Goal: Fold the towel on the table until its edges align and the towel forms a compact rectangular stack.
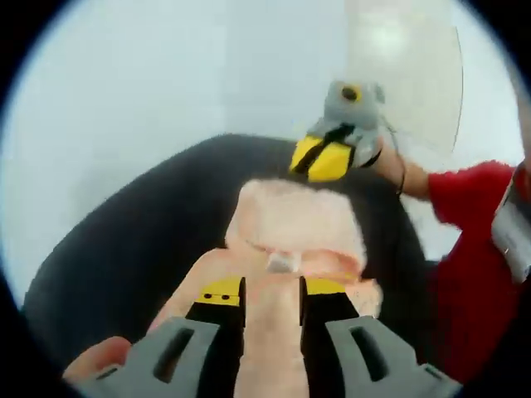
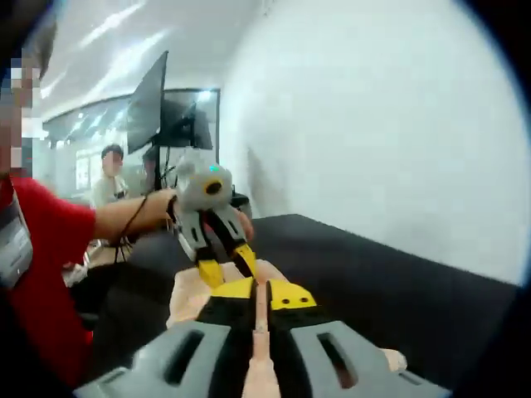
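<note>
I see the pale pink, fluffy towel (image 1: 294, 228) lifted off the black table (image 1: 124, 240), bunched and draped, with a small tag showing. A thin pinched fold of it (image 2: 260, 319) rises between my jaws.

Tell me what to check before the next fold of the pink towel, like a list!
1. Left gripper pinching the towel: ok, cloth sits between its fingers.
2. Right gripper pinching the towel: ok, a thin fold of pink cloth runs between its fingers.
3. Towel over the black table: ok, it hangs above the dark top.
4. Edges lined up: cannot tell, the cloth is bunched and blurred.
5. Grippers apart from each other: not ok in the right gripper view, where the other gripper looks to be right at the tips; go slowly.
6. Compact rectangular stack made: not ok, the towel is lifted and loose.
</note>
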The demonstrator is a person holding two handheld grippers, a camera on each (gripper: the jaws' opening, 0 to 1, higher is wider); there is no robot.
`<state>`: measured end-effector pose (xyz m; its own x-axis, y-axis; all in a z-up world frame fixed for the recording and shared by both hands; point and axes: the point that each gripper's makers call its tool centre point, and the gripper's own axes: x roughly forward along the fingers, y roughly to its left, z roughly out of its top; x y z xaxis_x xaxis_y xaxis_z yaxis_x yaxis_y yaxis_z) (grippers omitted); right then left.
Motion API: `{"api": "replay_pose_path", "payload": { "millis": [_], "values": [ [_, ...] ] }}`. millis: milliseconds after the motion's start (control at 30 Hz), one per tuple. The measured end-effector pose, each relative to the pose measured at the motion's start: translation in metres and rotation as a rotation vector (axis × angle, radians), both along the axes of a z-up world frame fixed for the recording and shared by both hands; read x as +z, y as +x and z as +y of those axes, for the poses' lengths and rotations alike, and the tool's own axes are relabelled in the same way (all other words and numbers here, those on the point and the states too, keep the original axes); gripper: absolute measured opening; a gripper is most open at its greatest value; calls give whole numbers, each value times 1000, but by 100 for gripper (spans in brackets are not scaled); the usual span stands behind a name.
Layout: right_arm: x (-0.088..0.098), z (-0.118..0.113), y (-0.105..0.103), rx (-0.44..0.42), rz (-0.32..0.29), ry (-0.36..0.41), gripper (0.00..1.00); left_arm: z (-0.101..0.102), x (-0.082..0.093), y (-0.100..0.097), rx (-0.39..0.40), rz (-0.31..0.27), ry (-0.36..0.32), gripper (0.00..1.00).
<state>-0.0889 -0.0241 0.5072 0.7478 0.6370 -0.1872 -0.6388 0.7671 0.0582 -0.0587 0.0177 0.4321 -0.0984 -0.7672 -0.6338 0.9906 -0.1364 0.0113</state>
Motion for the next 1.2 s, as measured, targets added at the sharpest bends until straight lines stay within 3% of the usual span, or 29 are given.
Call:
{"api": "replay_pose_path", "payload": {
  "millis": [67,167,233,267,333,433,500,567,633,700,767,833,933,1000,1033,1067,1133,1200],
  "values": [
    [-22,7,12,10,25,-112,1,-4,-25,0,-37,3,72,22],
    [-49,22,27,30,23,-237,1,-11,-38,-7,-53,17,78,20],
    [-65,27,35,26,0,-340,0,-8,-32,-10,-49,18,67,10],
    [-73,33,33,64,-4,-359,0,-6,-29,-12,-63,4,55,4],
    [-91,41,26,107,8,-388,0,-1,-13,-21,-105,-13,-12,3],
    [-102,47,16,152,-6,-415,0,6,14,-36,-169,-24,-117,3],
    [-103,48,14,155,-10,-419,0,5,29,-32,-157,-50,-161,2],
    [-102,49,14,153,-2,-399,0,1,38,-16,-95,-82,-185,2],
    [-102,49,15,156,-2,-395,0,-7,40,13,8,-125,-191,2],
    [-103,51,11,168,-3,-396,0,-13,34,33,62,-140,-165,2],
    [-103,53,10,178,2,-393,0,-21,24,37,47,-118,-153,2],
    [-104,56,6,197,10,-389,0,-25,14,50,92,-138,-121,2],
    [-103,65,-8,277,29,-367,0,-31,1,51,120,-86,-105,2],
    [-103,68,-14,306,22,-375,0,-29,-14,49,99,-124,-54,2],
    [-101,69,-16,328,-11,-398,0,-28,-20,49,84,-148,-35,2],
    [-100,69,-16,325,-15,-393,0,-28,-23,46,80,-146,-41,3],
    [-96,73,-23,367,16,-324,0,-26,-22,51,104,-141,-48,10],
    [-93,75,-28,412,-12,-310,0,-22,-16,60,172,-93,-65,23]
  ]
}}
